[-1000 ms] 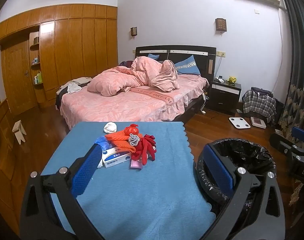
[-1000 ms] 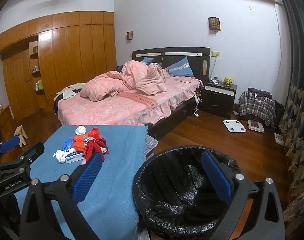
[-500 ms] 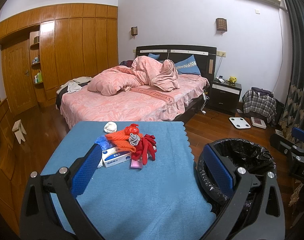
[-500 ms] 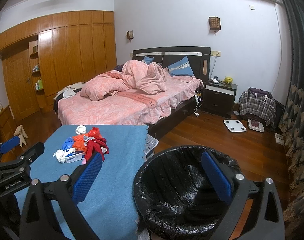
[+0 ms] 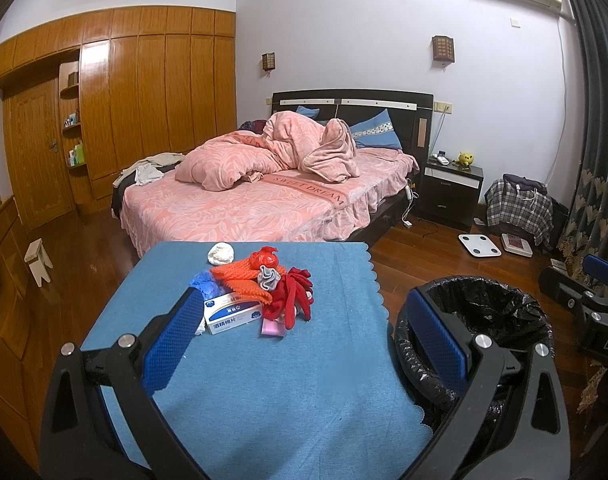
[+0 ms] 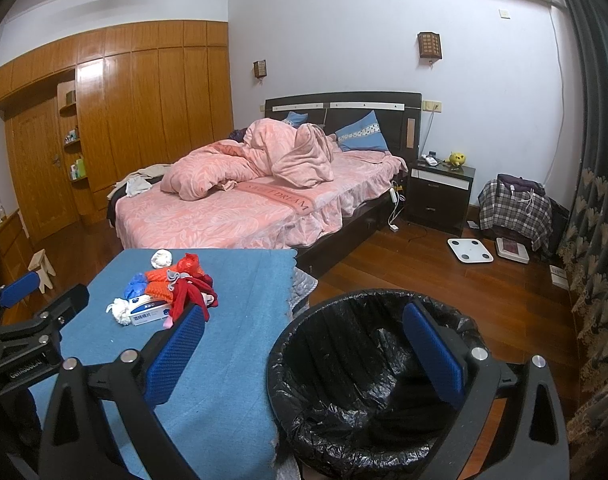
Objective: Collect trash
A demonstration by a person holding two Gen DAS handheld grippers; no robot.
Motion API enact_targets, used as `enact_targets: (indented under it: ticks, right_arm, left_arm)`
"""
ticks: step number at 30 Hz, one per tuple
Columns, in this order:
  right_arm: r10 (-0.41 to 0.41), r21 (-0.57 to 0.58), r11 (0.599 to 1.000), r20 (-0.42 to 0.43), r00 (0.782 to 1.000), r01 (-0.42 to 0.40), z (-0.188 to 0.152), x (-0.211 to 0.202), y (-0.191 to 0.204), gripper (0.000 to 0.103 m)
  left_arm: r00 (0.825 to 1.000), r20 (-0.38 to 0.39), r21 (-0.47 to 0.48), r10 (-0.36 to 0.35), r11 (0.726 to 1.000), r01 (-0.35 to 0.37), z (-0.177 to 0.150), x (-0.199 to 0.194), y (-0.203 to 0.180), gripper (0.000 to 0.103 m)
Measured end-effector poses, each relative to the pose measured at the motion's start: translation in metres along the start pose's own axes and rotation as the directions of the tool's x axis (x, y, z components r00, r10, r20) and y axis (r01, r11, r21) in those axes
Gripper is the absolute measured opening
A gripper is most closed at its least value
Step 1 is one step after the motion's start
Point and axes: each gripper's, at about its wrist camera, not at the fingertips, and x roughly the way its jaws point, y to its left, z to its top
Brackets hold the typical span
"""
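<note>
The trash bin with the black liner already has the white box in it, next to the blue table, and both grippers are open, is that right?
Not quite. The white box lies on the blue table among the trash pile, not in the trash bin, whose black liner shows no box in the right wrist view. The rest holds: the bin stands beside the table, and the left gripper and right gripper are open.

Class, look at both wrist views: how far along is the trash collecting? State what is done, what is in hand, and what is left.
Done: nothing visible; the bin shows only its black liner. In hand: nothing; the left gripper and right gripper are both open and empty. Left: the whole trash pile sits on the blue table.
</note>
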Motion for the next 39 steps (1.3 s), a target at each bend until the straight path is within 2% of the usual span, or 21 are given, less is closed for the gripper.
enact_targets:
  ticks: [34, 39]
  right_arm:
    - [0.002, 0.001, 1.0, -0.005, 1.0, -0.002, 0.001, 0.002, 0.002, 0.097]
    - [0.003, -0.003, 1.0, -0.009, 1.0, -0.003, 0.001, 0.003, 0.0, 0.097]
  left_arm:
    - [1.0, -0.005, -0.004, -0.001, 1.0, 0.001, 0.0, 0.0, 0.0, 0.098]
    - [1.0, -0.007, -0.009, 0.002, 1.0, -0.002, -0.008, 0.005, 0.017, 0.098]
